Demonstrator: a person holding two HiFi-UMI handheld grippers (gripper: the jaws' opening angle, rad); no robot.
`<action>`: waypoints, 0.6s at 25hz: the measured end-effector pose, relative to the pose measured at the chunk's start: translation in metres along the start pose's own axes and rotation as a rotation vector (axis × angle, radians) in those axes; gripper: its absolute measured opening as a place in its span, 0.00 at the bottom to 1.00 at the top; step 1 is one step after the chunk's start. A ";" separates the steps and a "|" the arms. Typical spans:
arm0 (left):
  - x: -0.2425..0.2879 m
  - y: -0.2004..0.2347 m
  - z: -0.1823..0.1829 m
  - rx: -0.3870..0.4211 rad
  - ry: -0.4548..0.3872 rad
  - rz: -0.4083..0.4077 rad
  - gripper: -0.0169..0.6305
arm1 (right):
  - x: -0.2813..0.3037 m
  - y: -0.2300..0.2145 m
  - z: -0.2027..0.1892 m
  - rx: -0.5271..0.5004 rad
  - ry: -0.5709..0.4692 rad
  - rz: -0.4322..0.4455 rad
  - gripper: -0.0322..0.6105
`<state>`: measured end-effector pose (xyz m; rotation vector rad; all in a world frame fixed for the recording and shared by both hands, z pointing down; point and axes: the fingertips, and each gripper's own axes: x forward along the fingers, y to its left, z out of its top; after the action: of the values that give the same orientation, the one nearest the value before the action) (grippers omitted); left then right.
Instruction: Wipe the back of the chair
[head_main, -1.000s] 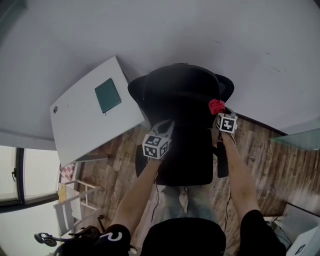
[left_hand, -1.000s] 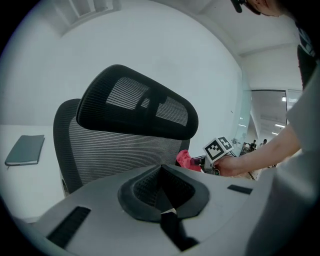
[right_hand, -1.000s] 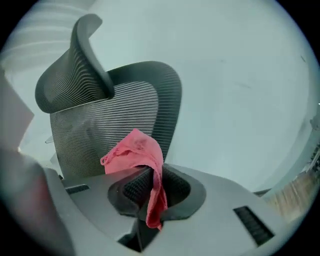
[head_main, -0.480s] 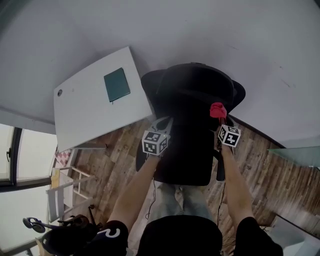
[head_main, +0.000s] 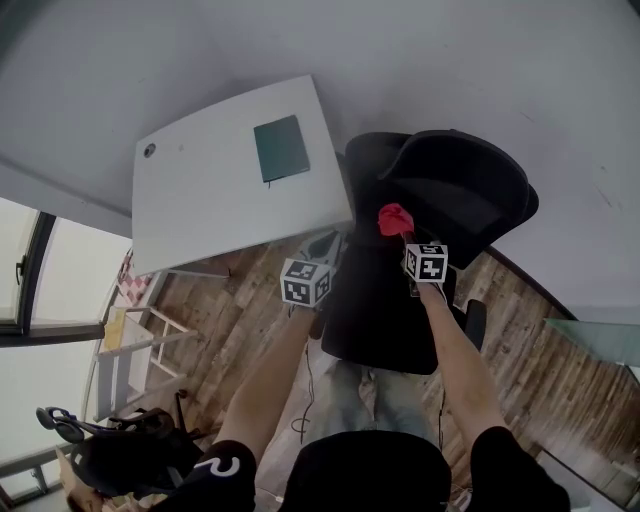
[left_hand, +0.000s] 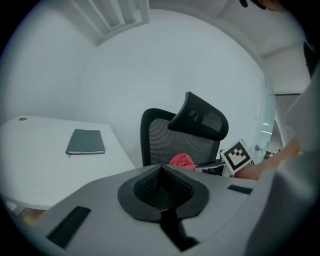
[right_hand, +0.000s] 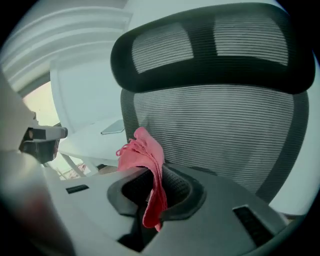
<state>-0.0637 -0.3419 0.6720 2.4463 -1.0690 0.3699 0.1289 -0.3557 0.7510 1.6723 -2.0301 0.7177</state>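
Note:
A black mesh office chair (head_main: 455, 195) stands by the wall. Its backrest (right_hand: 225, 135) and headrest (right_hand: 210, 50) fill the right gripper view. My right gripper (right_hand: 155, 192) is shut on a red cloth (right_hand: 147, 162), held close to the lower mesh; I cannot tell whether they touch. In the head view the red cloth (head_main: 395, 218) sits at the backrest's left edge, ahead of the right gripper (head_main: 404, 238). My left gripper (left_hand: 161, 187) is shut on nothing, left of the chair. From there the backrest (left_hand: 165, 142), the cloth (left_hand: 182, 160) and the right gripper's marker cube (left_hand: 236, 156) show.
A white table (head_main: 200, 210) stands just left of the chair, with a dark green notebook (head_main: 281, 148) on it. A white wall runs behind both. White shelving (head_main: 130, 360) and a black bag (head_main: 120, 460) sit on the wooden floor at the lower left.
The head view has swung, so table and chair sit further right. The chair looks turned, and the cloth now lies at the backrest's left edge instead of its right side.

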 end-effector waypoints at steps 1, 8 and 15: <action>-0.006 0.010 -0.001 -0.003 -0.002 0.007 0.06 | 0.008 0.013 -0.002 -0.010 0.016 0.007 0.15; -0.038 0.060 -0.007 -0.011 -0.016 0.036 0.06 | 0.062 0.074 -0.016 -0.097 0.101 0.026 0.15; -0.056 0.070 -0.033 -0.013 -0.004 0.043 0.06 | 0.084 0.070 -0.020 -0.129 0.130 -0.042 0.15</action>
<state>-0.1556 -0.3329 0.6977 2.4168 -1.1241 0.3712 0.0439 -0.3971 0.8090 1.5501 -1.9047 0.6496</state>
